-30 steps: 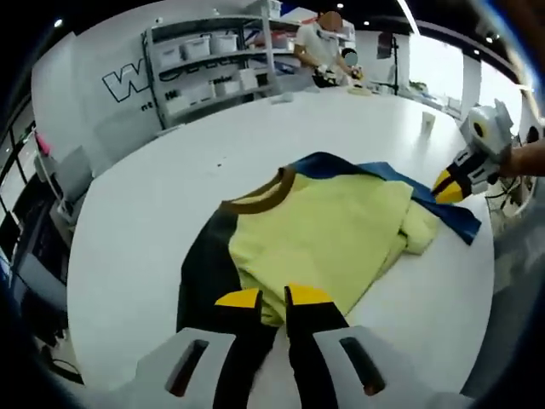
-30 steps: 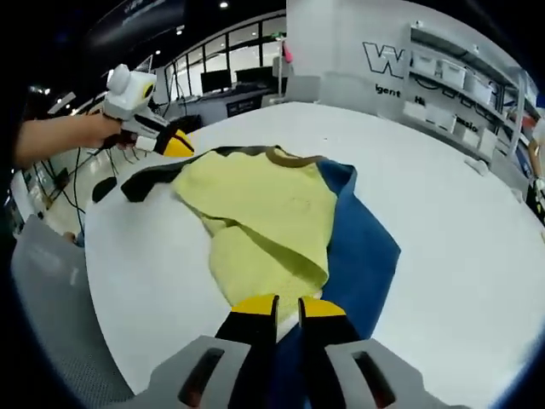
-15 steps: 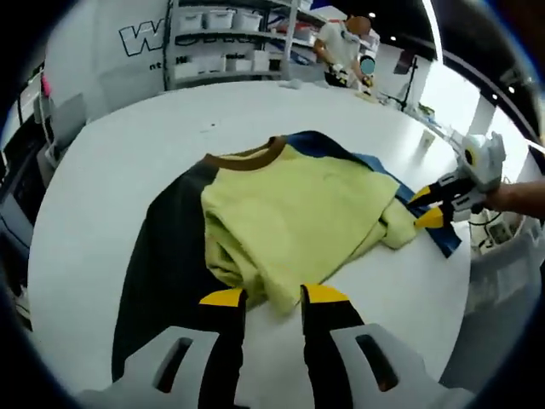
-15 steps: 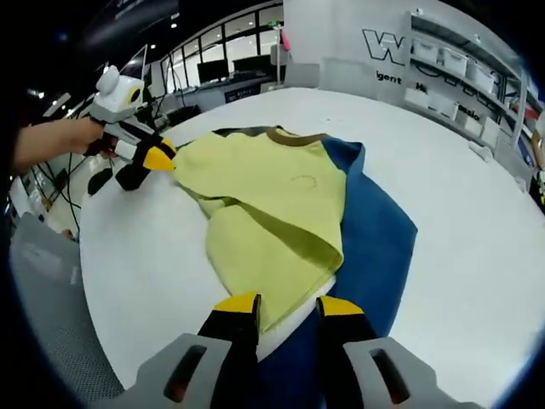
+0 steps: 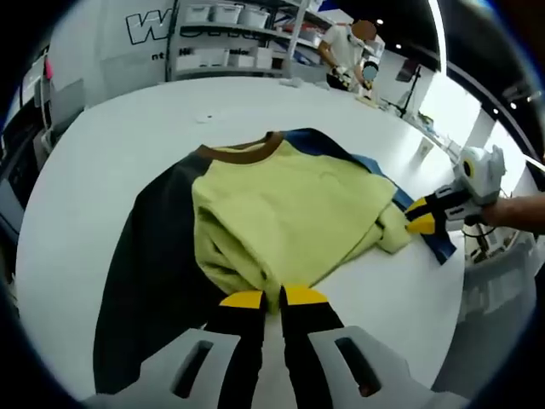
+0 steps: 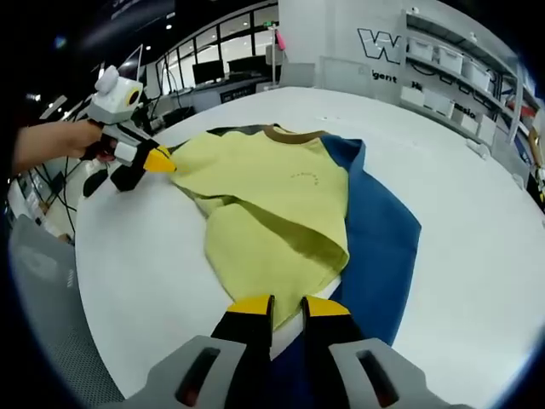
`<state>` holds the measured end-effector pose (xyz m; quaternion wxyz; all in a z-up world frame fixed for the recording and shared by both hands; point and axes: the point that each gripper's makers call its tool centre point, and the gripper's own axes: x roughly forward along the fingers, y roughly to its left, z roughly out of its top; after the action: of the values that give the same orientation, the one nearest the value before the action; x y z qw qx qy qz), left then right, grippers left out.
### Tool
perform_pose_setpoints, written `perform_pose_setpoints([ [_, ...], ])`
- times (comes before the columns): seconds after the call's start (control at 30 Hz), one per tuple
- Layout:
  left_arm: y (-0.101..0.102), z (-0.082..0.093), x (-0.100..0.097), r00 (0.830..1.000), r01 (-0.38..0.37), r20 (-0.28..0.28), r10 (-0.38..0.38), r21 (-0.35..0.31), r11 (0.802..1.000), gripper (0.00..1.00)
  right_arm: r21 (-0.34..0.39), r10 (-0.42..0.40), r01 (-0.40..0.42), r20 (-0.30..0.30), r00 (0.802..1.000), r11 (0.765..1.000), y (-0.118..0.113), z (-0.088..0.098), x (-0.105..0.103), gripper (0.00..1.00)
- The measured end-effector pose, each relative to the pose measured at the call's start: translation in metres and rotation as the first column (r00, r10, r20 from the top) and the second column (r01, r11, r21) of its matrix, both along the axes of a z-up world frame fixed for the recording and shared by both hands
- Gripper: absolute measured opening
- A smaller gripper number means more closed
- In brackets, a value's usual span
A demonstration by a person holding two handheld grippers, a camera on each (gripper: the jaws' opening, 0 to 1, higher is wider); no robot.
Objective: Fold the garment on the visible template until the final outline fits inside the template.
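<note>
Both grippers' fingers have just closed: the left gripper (image 5: 272,298) and right gripper (image 6: 277,304) now pinch the pale yellow brown-collared garment's (image 5: 285,217) edges, ready to fold it.

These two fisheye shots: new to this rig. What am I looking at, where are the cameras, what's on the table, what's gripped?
No robot arm here: a person holds a two-jaw gripper in each hand, and a fisheye camera rides on each one, looking along its jaws.

The left gripper view shows the left gripper at the bottom, yellow tips nearly together on the near edge of a yellow garment. The right gripper enters from the right, at a bunched part of the garment.

The right gripper view is the same scene from the other side.

The garment, with its brown collar, lies partly folded on a dark and blue template on a white table. Both grippers appear shut on cloth.
</note>
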<state>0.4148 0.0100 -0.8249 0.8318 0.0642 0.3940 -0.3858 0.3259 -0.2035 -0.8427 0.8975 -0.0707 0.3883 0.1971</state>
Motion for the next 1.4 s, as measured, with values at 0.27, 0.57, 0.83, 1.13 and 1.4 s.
perform_pose_setpoints([
  [0.27, 0.007, 0.002, -0.007, 1.0, -0.01, 0.015, 0.01, 0.01, 1.0, 0.05, -0.018, 0.027, -0.027, 0.012, 1.0, 0.999, 0.003, 0.003, -0.005, 0.0],
  [0.57, 0.014, 0.003, -0.02, 1.0, -0.021, -0.003, 0.022, 0.014, 1.0, 0.05, 0.003, 0.016, -0.017, 0.048, 0.999, 1.0, 0.0, 0.014, -0.005, 0.0],
  [0.83, 0.013, 0.0, -0.017, 0.999, -0.037, -0.002, 0.037, 0.016, 0.999, 0.08, 0.008, 0.021, -0.021, 0.048, 0.999, 1.0, 0.001, 0.014, -0.006, 0.0],
  [1.13, 0.008, 0.002, -0.013, 0.999, -0.046, 0.004, 0.045, 0.029, 0.999, 0.04, 0.023, 0.019, -0.02, 0.05, 0.999, 1.0, 0.003, 0.017, -0.007, 0.0],
  [1.4, 0.016, 0.011, -0.024, 0.998, -0.063, -0.001, 0.063, 0.034, 0.997, 0.03, 0.035, 0.024, -0.027, 0.077, 0.997, 0.999, 0.001, 0.026, -0.009, 0.0],
])
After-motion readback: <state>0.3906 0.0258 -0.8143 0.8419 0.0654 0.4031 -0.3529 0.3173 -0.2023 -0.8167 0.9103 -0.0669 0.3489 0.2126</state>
